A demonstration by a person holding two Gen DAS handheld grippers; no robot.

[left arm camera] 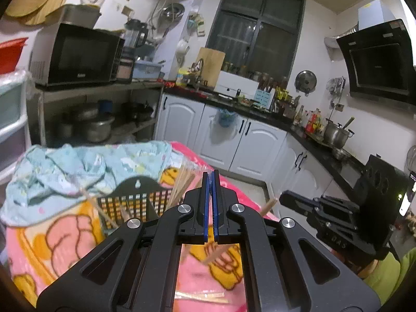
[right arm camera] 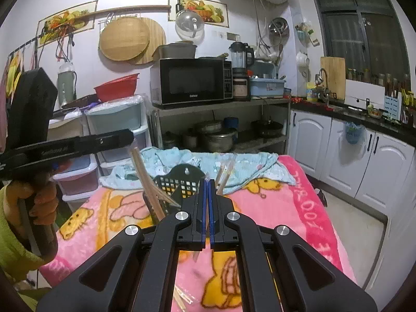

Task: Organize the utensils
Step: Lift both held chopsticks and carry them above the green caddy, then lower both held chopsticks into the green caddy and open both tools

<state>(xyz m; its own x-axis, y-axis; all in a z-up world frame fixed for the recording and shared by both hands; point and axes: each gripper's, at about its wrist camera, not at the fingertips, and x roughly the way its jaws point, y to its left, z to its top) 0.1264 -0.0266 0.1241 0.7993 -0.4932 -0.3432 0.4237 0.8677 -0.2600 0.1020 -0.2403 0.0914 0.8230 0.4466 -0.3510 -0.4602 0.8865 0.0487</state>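
Observation:
A black slotted utensil basket lies on the pink cartoon blanket, with wrapped wooden chopsticks sticking out of it. My left gripper is shut on a pair of chopsticks that hangs down beside the basket. My right gripper is shut on a chopstick in clear wrap; its wooden end pokes out past the fingers. More wrapped chopsticks lie loose on the blanket under the grippers.
A crumpled light-blue cloth lies behind the basket. Beyond it are a metal shelf with pots, a microwave and plastic drawers. White cabinets and the floor are to the right.

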